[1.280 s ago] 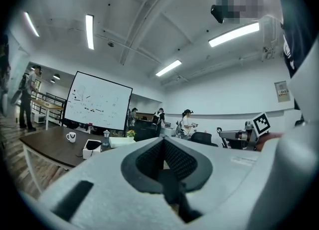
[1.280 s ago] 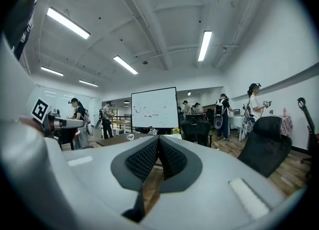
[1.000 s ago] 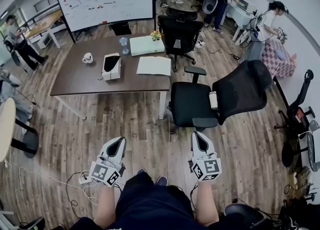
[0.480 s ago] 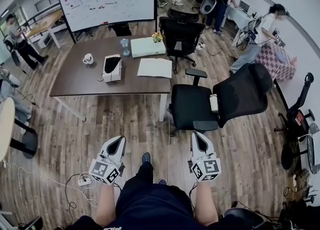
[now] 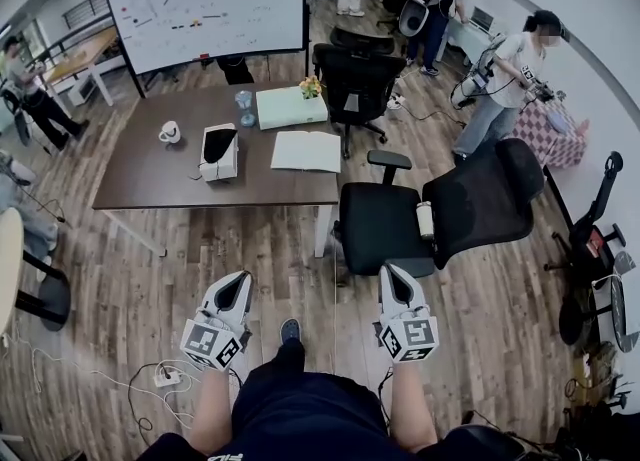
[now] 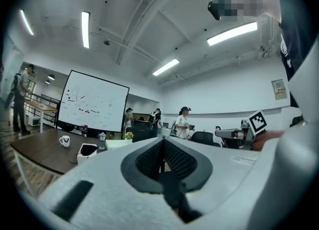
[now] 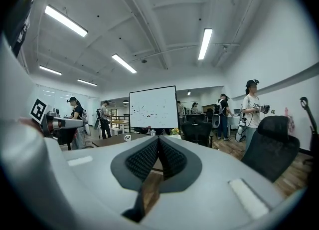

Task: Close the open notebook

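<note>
The notebook [image 5: 307, 151] lies open on the table [image 5: 150, 174], pages up, toward the table's near right corner, and nothing is touching it. A white box [image 5: 220, 152] sits left of it on the table, with a mug [image 5: 169, 132] further left. A black chair [image 5: 385, 219] stands just off the table's right end. Well short of the table, the left gripper [image 5: 236, 284] and right gripper [image 5: 392, 276] hover, each with its jaws pressed together on nothing.

Bright, even light from ceiling tube lamps [image 7: 205, 43]; shadows faint, soft. Strong fisheye bending, dark round vignette in both gripper views. Closest foreground blurred; head view slightly soft, corners darkened.
</note>
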`<state>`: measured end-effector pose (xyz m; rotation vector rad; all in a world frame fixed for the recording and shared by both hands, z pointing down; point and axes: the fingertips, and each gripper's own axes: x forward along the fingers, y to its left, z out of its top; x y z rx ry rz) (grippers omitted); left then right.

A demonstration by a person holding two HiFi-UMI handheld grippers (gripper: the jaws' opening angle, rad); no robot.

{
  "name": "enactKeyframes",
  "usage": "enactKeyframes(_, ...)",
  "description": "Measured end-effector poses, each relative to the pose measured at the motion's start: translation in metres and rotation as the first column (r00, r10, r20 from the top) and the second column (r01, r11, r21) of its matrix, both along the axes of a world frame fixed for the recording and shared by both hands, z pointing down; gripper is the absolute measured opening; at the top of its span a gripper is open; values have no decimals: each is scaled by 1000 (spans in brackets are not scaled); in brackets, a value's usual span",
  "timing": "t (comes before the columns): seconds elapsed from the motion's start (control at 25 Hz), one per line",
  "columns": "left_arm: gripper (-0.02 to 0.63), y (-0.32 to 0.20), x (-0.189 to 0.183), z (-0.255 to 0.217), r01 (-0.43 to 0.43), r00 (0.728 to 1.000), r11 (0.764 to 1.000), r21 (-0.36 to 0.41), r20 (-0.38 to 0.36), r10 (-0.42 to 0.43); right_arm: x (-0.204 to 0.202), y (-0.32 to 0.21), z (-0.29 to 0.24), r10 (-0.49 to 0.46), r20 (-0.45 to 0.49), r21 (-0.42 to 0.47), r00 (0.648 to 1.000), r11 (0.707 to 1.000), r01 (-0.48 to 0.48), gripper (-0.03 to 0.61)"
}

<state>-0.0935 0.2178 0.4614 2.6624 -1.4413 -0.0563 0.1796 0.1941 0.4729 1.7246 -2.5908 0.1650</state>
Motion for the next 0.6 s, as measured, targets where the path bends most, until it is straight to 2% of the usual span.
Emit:
enactKeyframes(0.24,-5,-24,-10,-4,20,998,1000,0,-60,-20,-7,-29,-4,-17,-27,-4,999,1000,17,9)
enactKeyframes(0.6,-5,-57,-25,0,76,996,997,-15,-47,-76,-13,-62,-1,-25,-46,-25,999,999,24,8)
